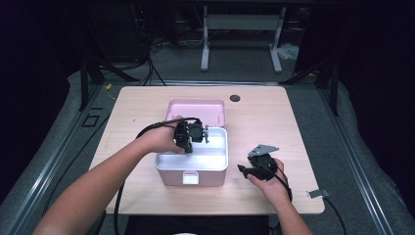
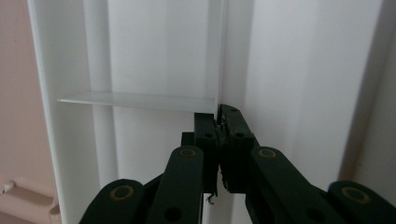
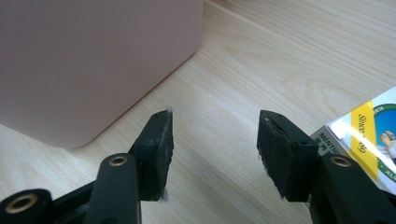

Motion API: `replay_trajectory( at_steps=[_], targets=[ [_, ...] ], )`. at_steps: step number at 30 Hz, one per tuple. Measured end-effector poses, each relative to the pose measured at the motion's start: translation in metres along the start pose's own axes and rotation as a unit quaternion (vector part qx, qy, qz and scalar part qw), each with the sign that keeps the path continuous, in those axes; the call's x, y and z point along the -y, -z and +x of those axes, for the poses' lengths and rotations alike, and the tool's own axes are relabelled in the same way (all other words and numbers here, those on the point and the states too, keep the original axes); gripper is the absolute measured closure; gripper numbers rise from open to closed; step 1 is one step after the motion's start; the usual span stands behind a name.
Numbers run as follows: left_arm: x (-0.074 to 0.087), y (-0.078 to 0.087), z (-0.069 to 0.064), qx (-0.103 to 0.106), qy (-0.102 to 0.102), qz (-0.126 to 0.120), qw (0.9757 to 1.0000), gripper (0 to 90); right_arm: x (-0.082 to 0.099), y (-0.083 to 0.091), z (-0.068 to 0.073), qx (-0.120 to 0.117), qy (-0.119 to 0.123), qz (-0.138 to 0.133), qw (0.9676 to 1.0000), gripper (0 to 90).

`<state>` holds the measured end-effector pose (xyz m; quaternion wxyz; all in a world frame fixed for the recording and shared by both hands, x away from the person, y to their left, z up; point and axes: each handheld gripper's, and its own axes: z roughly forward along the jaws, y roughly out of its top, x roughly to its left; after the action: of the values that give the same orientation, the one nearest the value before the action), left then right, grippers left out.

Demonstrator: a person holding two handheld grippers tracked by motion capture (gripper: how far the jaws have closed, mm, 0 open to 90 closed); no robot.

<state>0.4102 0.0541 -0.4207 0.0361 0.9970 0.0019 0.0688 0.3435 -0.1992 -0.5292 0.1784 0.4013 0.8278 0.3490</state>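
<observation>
A pink box [image 1: 169, 176] with a white inner tray [image 1: 215, 147] stands in the middle of the table, its lid [image 1: 195, 110] thrown back. My left gripper [image 1: 204, 133] reaches into the tray from the left. In the left gripper view its jaws [image 2: 217, 119] are pressed together on the edge of a thin white divider [image 2: 215, 56] inside the tray. My right gripper [image 1: 243, 169] rests low over the table just right of the box, open, with nothing between its fingers [image 3: 215, 140]. The box's pink wall [image 3: 93, 60] lies just ahead of it to the left.
A printed packet [image 3: 364, 135] with a yellow and green label lies by the right gripper's right jaw. The wooden table [image 1: 274, 122] has a dark round hole [image 1: 235, 98] at the back and a small metal clip [image 1: 315, 193] at its right front edge.
</observation>
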Motion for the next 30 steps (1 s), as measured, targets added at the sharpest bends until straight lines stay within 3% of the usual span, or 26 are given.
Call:
replay_trajectory(
  at_steps=[10,21,26,30],
  targets=[
    [-0.004,0.004,-0.001,-0.005,-0.005,0.015,0.9999,87.3,0.000,0.000,-0.001,-0.003,0.001,-0.002,1.0000,45.6],
    [0.000,0.026,-0.001,-0.016,0.006,0.001,0.9999,89.2,0.000,0.001,-0.002,-0.005,0.000,-0.002,1.0000,45.3],
    [0.011,0.039,0.004,-0.014,0.032,-0.017,0.9992,89.2,0.001,0.001,-0.002,-0.005,-0.001,-0.004,1.0000,45.2],
    [0.029,0.047,0.012,-0.013,0.069,-0.021,0.9973,89.3,0.000,0.002,-0.002,0.002,0.002,-0.001,1.0000,45.2]
  ],
)
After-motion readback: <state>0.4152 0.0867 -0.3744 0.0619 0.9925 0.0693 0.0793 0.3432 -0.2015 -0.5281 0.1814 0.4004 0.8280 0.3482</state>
